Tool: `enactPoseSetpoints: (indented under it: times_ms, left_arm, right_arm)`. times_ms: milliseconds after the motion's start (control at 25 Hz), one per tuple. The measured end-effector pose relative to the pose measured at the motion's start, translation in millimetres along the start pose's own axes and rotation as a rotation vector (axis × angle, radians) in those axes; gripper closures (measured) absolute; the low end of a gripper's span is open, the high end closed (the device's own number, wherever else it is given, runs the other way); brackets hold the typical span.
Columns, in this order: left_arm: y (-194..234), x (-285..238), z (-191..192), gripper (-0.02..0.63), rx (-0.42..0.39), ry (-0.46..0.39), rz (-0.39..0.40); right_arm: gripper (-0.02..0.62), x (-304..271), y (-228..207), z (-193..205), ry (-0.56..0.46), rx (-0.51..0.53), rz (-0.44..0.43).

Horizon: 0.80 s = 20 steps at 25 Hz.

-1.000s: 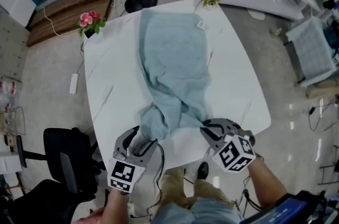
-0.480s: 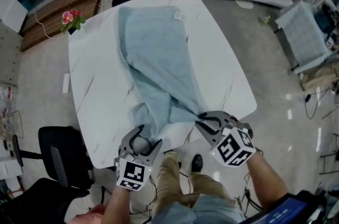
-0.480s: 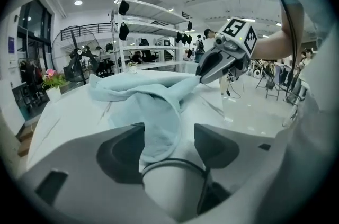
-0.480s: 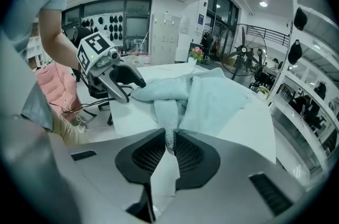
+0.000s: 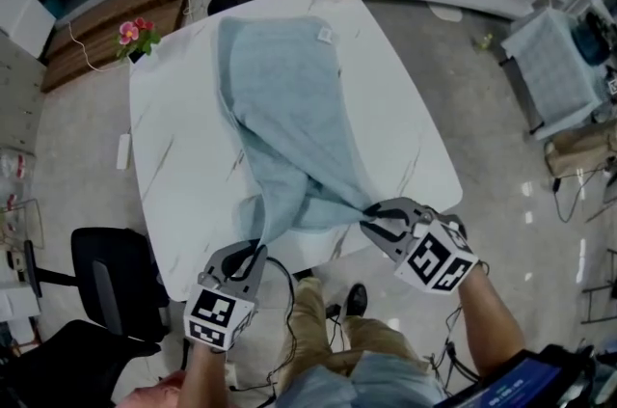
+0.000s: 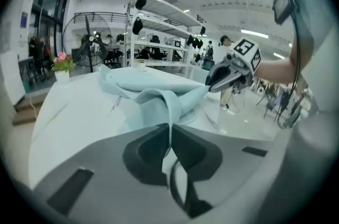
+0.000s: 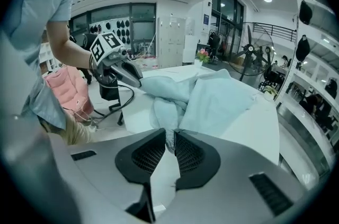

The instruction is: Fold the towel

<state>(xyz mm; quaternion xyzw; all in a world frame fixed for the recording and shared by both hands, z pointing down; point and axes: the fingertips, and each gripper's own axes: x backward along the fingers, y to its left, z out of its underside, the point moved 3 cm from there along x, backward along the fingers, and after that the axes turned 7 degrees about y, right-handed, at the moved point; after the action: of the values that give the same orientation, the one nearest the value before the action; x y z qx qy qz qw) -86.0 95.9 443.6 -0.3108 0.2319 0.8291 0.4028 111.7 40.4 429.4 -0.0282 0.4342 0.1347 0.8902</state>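
White table [image 5: 174, 155], left gripper [image 5: 254, 254] jaws just closed on towel [image 5: 280, 97], right gripper [image 5: 372, 216] clamped too

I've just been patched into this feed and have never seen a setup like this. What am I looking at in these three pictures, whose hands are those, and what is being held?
There is no robot arm here. A person holds a two-jaw tool in each hand. The top-down picture comes from a camera on the person's head. The other two come from cameras riding on each tool, looking along its jaws. A light blue towel lies on a white table, with pink flowers at a far corner. The left gripper has just closed its jaws on one near corner of the towel. The right gripper is clamped on the other near corner.
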Motion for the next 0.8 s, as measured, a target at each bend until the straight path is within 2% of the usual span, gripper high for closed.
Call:
enactPoseSetpoints:
  times_ms: [80,160,240,280,320,360,440,480,520,600,680,720,800]
  left_arm:
    - [-1,21,4,0.584,0.103,-0.002,0.054]
    - [3,39,13,0.584,0.225,-0.014,0.084]
    - [15,50,20,0.584,0.367,-0.043,0.088]
    - [22,53,22,0.583,0.435,-0.056,0.080]
    - [29,54,23,0.583,0.491,-0.070,0.068]
    - [36,54,23,0.583,0.531,-0.084,0.059]
    - [44,53,20,0.583,0.563,-0.109,0.052]
    - [47,52,17,0.583,0.561,-0.118,0.051]
    - [48,50,14,0.583,0.556,-0.125,0.052]
    - [47,47,10,0.583,0.553,-0.133,0.056]
    - [46,45,9,0.583,0.565,-0.136,0.061]
    - [46,44,10,0.583,0.575,-0.138,0.064]
    - [46,44,12,0.583,0.594,-0.140,0.069]
  right_arm:
    - [0.531,5,2,5,0.023,0.018,-0.052]
    - [0.532,6,1,8,0.039,0.036,-0.050]
    - [0.531,3,-10,8,0.030,0.005,0.029]
    - [0.503,1,-17,8,0.018,-0.030,0.079]
    - [0.442,1,-21,7,0.002,-0.061,0.126]
    - [0.389,2,-24,4,-0.020,-0.073,0.170]
    - [0.385,11,-19,-10,-0.090,-0.020,0.240]
    - [0.395,17,-10,-20,-0.134,0.026,0.249]
    - [0.428,22,4,-29,-0.175,0.069,0.224]
    - [0.462,24,40,-40,-0.222,0.135,0.082]
    - [0.489,14,75,-41,-0.204,0.186,-0.086]
    - [0.489,6,87,-37,-0.176,0.206,-0.136]
    - [0.488,-13,94,-27,-0.110,0.225,-0.152]
